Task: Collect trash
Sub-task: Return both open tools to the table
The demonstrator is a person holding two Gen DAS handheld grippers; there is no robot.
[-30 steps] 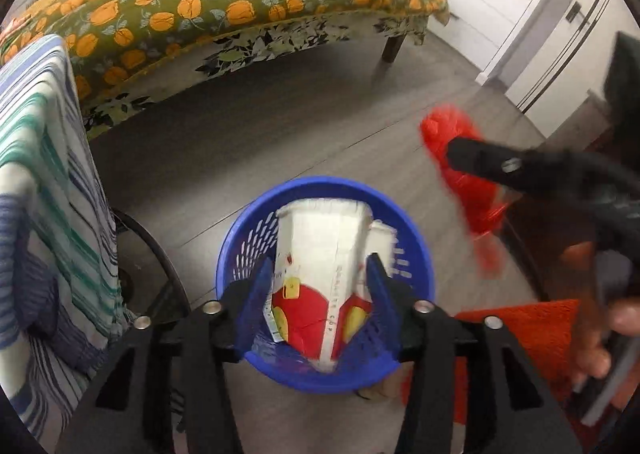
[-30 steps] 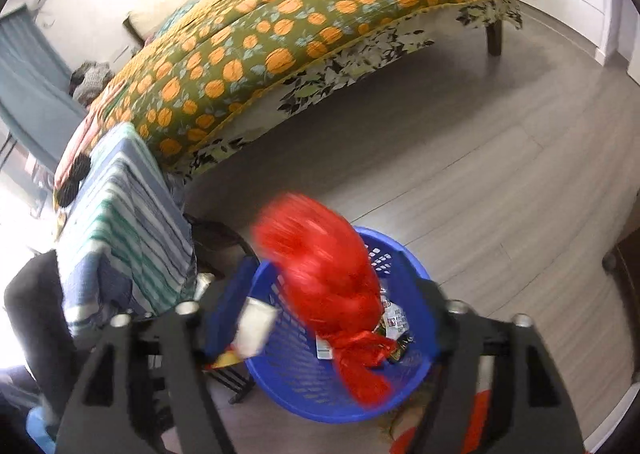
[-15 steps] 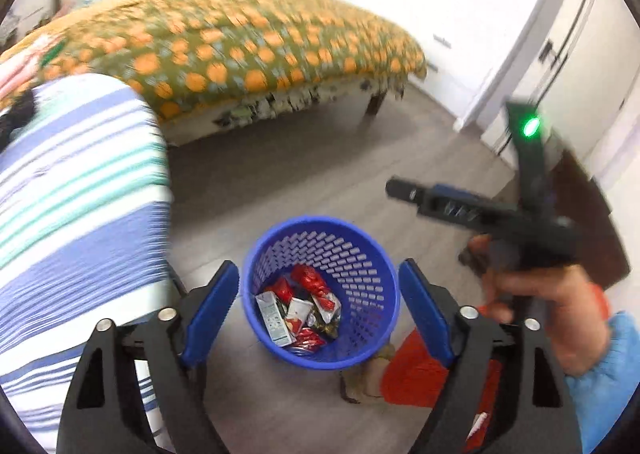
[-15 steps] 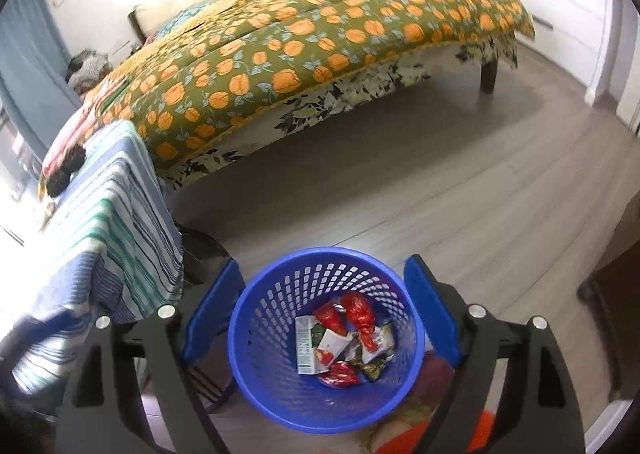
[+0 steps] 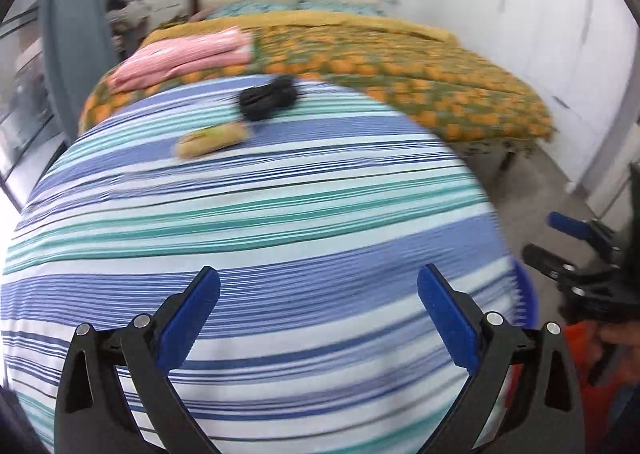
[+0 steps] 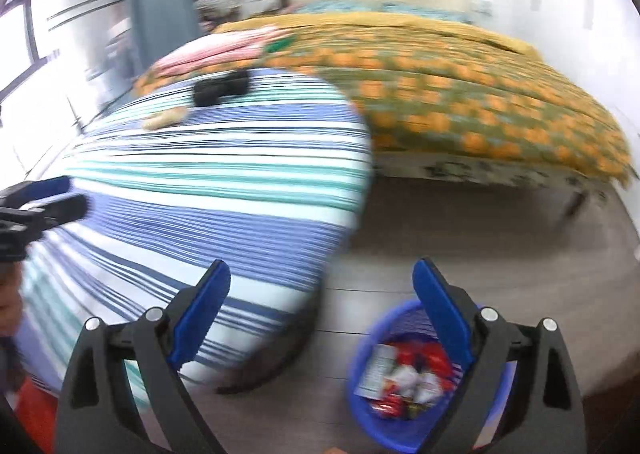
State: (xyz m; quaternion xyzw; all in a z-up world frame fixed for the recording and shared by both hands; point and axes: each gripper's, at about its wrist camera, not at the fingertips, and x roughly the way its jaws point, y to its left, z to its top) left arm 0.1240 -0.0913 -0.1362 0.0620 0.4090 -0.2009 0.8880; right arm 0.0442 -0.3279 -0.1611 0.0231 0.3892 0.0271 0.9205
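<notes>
My left gripper is open and empty over a round table with a blue, teal and white striped cloth. A tan wrapper and a black bundle lie at the table's far side. My right gripper is open and empty, above the floor between the table and the blue trash basket. The basket holds several red and white wrappers. Its rim shows at the right in the left wrist view. The right gripper also shows in the left wrist view.
A bed with an orange-patterned green cover stands behind the table, with pink folded cloth on it. Grey wood floor lies between bed and basket. Something orange-red lies by the basket. White wardrobe doors are at right.
Both grippers have swung up and left from over the basket toward the striped table. One second ago they held a carton and red wrapper; both are now in the basket.
</notes>
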